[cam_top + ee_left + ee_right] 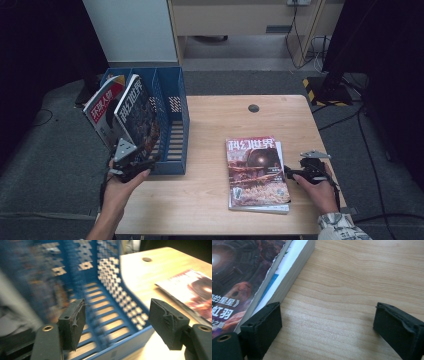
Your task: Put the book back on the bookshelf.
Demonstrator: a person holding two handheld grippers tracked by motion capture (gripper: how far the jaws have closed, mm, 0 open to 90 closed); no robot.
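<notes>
A blue slotted file rack (176, 131) stands at the table's left edge. Two magazines lean in its left compartments, one dark-covered (136, 112) and one with a red and white cover (102, 107). My left gripper (142, 164) sits at the rack's near end, open; in the left gripper view its jaws (117, 325) stand apart with nothing between them, facing the rack's floor (107, 312). A stack of magazines (257, 172) lies flat on the table. My right gripper (291, 174) rests low by the stack's right edge (287, 272), open (327, 325) over bare wood.
The wooden table (215, 120) has a round cable hole (253, 108) near its far edge. The rack's right compartment holds nothing. Black curtains, cables and a yellow-black striped base (322, 90) lie beyond the table on the grey floor.
</notes>
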